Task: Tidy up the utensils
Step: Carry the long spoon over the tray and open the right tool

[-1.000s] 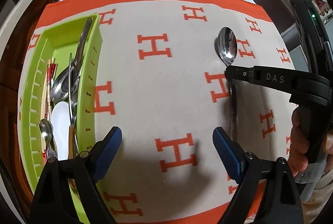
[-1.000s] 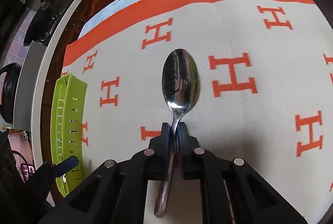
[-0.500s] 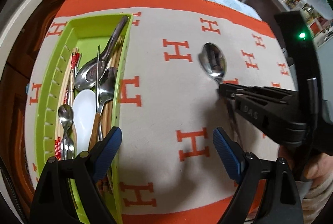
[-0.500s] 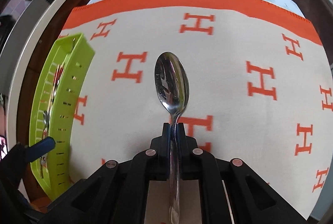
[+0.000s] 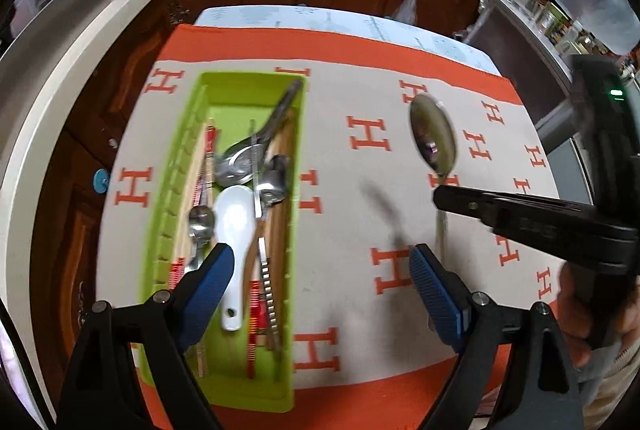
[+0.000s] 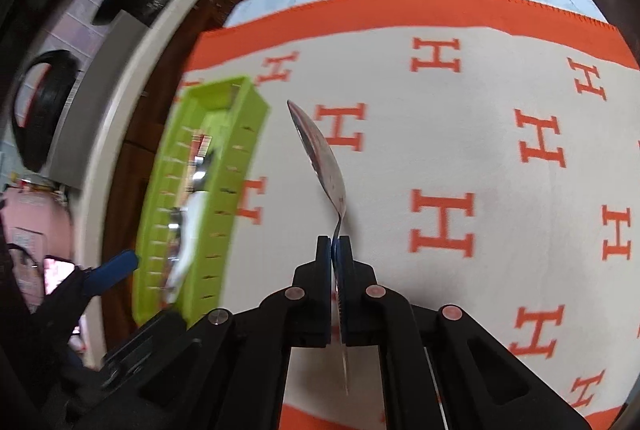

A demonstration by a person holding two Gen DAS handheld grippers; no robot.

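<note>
The right claw (image 6: 335,250) was clamped on the spoon (image 6: 320,154), held above the surface, bowl pointing forward, with the green tray (image 5: 298,190) to its left, nearer the empty, wide-open left claw (image 5: 320,282).

The green tray (image 5: 176,166) lies on the H-patterned cloth (image 5: 344,214), holding metal spoons, a white spoon (image 5: 236,226) and chopsticks. Right of the tray, the right gripper (image 5: 440,196) pinches a steel spoon (image 5: 432,136) above the cloth. The left gripper (image 5: 320,282) hovers near the tray, blue fingers (image 5: 210,280) spread wide.
</note>
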